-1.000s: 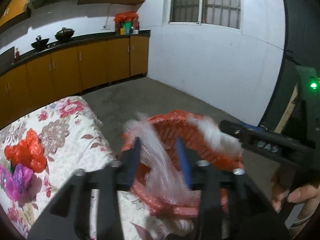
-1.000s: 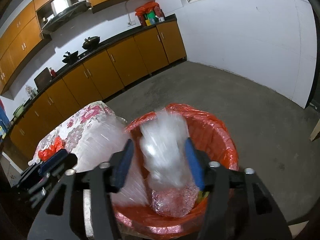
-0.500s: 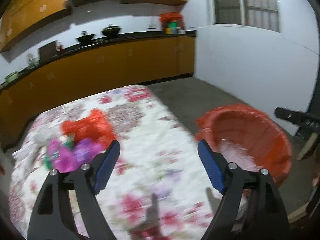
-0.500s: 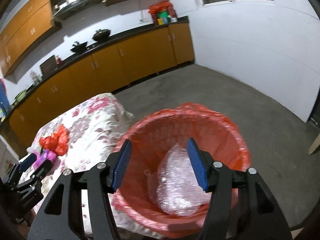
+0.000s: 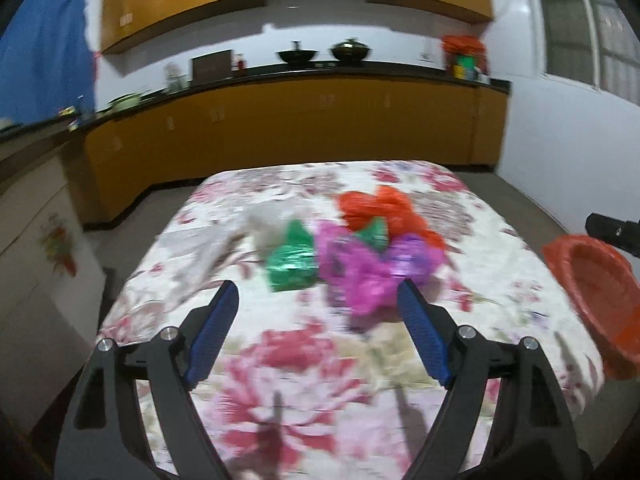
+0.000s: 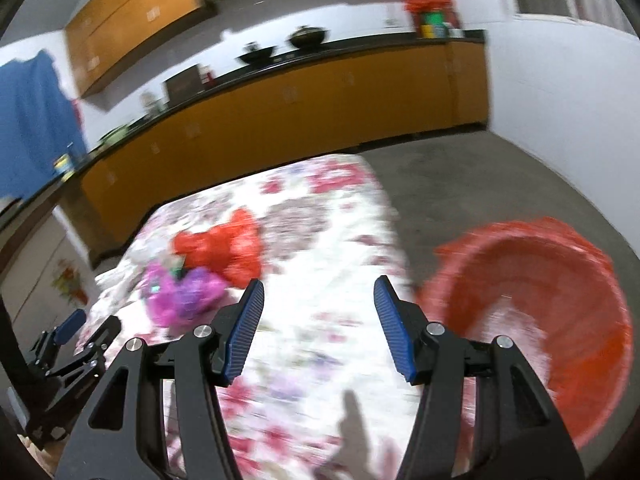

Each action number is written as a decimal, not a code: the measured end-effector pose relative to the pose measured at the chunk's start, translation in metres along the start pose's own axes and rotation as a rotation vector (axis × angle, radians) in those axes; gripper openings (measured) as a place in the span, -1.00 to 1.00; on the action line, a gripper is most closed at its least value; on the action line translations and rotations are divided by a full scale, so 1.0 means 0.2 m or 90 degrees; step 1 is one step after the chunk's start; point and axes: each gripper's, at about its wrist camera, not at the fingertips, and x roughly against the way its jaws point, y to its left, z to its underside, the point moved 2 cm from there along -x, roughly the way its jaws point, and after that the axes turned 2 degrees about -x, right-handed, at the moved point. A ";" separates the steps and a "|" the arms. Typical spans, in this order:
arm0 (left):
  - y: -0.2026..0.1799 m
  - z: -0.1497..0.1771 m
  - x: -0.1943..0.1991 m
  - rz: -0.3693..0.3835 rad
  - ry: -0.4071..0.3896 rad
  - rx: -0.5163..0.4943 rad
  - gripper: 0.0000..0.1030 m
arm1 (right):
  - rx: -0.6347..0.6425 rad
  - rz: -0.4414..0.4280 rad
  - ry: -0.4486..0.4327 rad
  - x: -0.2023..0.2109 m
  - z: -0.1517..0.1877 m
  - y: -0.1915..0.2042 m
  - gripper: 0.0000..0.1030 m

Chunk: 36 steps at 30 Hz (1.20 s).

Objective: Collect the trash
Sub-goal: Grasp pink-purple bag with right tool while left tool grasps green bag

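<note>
A pile of crumpled plastic trash lies on the floral tablecloth [image 5: 304,360]: a green wrapper [image 5: 290,260], purple bags [image 5: 360,268], a red bag [image 5: 380,210] and a whitish piece [image 5: 266,220]. My left gripper [image 5: 316,336] is open and empty, just short of the pile. My right gripper [image 6: 318,328] is open and empty above the table, between the red bag [image 6: 224,246] and purple bags [image 6: 180,292] on its left and the red-lined bin [image 6: 540,316] on its right. The bin also shows at the right edge of the left wrist view [image 5: 596,276].
The bin stands on the grey floor beside the table's right edge. Orange kitchen cabinets [image 5: 300,120] with a dark counter run along the back wall. A white cabinet [image 5: 36,260] stands to the table's left. The left gripper shows in the right wrist view [image 6: 72,340].
Both grippers let go of clear plastic into the bin, opened, and swung left from the bin towards the trash pile on the table.
</note>
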 end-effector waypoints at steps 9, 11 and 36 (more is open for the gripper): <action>0.28 0.05 -0.02 -0.048 0.001 0.041 0.66 | 0.055 -0.048 0.060 -0.34 0.03 0.43 0.19; 0.32 0.07 -0.02 -0.054 0.004 0.049 0.66 | 0.055 -0.045 0.065 -0.39 0.04 0.46 0.30; 0.53 0.15 -0.11 -0.058 0.032 0.089 0.67 | 0.014 -0.066 0.155 -0.66 0.17 0.53 -0.25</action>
